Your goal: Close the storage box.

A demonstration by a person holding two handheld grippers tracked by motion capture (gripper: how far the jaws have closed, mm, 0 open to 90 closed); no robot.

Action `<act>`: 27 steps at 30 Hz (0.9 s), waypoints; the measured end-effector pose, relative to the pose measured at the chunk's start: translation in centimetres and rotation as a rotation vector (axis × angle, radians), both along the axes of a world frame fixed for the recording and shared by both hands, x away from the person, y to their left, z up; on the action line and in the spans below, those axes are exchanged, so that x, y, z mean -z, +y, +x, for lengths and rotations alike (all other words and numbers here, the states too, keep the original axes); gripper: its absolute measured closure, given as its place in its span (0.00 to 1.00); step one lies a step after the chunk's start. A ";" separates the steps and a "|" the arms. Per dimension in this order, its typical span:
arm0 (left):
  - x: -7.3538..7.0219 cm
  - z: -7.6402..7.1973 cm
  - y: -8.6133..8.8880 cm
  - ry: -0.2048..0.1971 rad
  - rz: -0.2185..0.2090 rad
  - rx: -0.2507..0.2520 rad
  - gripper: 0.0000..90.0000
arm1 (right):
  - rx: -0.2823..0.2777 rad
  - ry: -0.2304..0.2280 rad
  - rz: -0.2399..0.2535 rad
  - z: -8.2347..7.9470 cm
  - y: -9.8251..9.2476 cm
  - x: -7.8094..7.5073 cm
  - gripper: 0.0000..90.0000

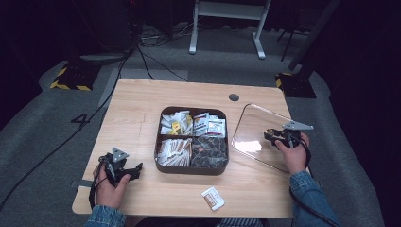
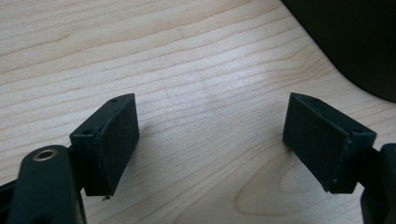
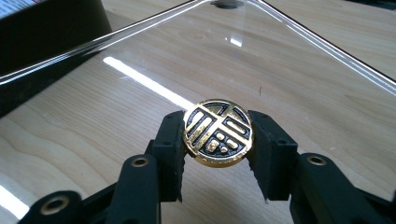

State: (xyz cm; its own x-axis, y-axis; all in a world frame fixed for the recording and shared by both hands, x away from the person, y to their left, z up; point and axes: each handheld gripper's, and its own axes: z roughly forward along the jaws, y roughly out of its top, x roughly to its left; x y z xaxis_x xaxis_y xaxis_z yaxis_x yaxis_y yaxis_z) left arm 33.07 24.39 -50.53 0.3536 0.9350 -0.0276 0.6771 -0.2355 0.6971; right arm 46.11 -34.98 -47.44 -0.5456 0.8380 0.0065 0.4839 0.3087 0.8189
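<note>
My right gripper (image 3: 217,140) has its fingers (image 3: 170,149) closed on the gold-and-black round knob (image 3: 217,132) of a clear lid (image 1: 257,135), which lies on the worktop (image 1: 137,109) just right of the dark box (image 1: 192,139). The box sits mid-worktop, its four compartments filled with sachets and packets. My left gripper (image 1: 135,170) rests low at the near left of the worktop, well apart from the box, its fingers (image 2: 109,140) spread wide with only bare wood between them. One loose sachet (image 1: 213,197) lies near the front edge, below the box.
</note>
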 end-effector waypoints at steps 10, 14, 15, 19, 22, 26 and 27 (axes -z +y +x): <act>0.0 0.1 0.0 -0.001 0.004 0.002 0.21 | -0.016 -0.034 0.056 -1.5 -0.6 -2.3 0.65; 0.0 0.1 0.0 -0.001 0.003 0.002 0.21 | -0.022 -0.037 0.067 -1.8 -0.6 -2.9 0.65; 0.0 0.1 0.0 0.000 0.003 0.002 0.21 | -0.031 -0.037 0.071 -2.0 -0.4 -3.2 0.65; 0.0 0.1 0.0 0.000 0.003 0.002 0.21 | -0.061 -0.035 0.069 -2.0 0.6 -3.6 0.65; 0.0 0.1 0.0 -0.001 0.003 0.002 0.21 | -0.086 -0.027 0.076 -1.9 1.6 -3.9 0.65; 0.0 0.1 0.0 -0.001 0.003 0.002 0.21 | -0.115 -0.023 0.081 -2.0 3.2 -4.6 0.65; 0.0 0.1 0.0 -0.001 0.004 0.002 0.21 | -0.125 -0.023 0.081 -2.0 3.6 -4.7 0.65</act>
